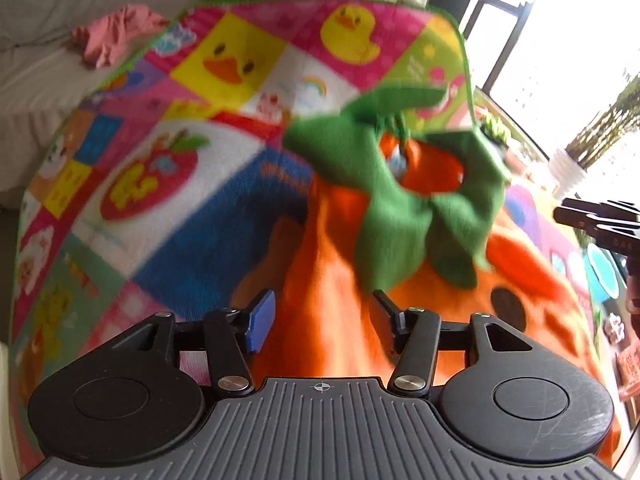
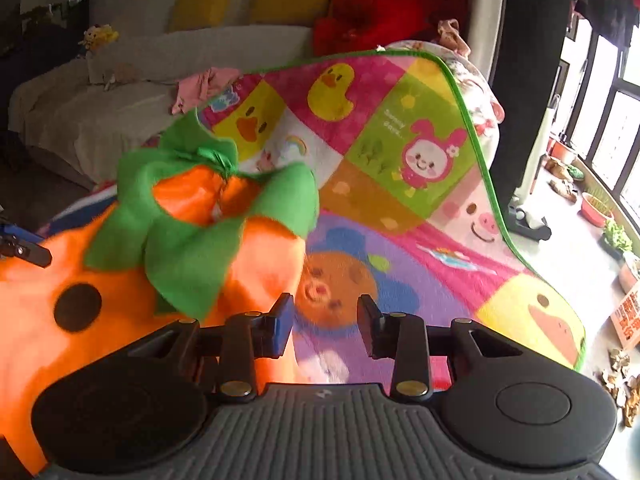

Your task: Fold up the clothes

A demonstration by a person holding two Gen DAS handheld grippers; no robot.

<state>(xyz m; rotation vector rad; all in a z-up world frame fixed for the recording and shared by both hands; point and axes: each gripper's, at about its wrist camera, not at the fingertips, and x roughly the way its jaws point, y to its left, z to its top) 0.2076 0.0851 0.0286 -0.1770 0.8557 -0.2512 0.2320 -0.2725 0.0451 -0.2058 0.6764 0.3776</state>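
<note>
Both tools, left tool [image 1: 322, 320] and right tool [image 2: 325, 322], stand parted, gripping nothing. Risk: the orange costume [image 1: 332, 320] bunches if only its loose green collar [image 1: 396, 208] is pinched.

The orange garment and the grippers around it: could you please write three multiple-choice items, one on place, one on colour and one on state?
1. The orange garment lies on:
A. a patchwork play mat
B. a bare wooden floor
C. a glass table

2. Its leafy collar is:
A. blue
B. green
C. white

3. The right gripper is:
A. shut on the collar
B. shut on the mat
C. open, holding nothing

Answers: 1 A, cartoon squares surround it; 2 B, green flaps ring the neck; 3 C, mat shows between the parted fingers.
</note>
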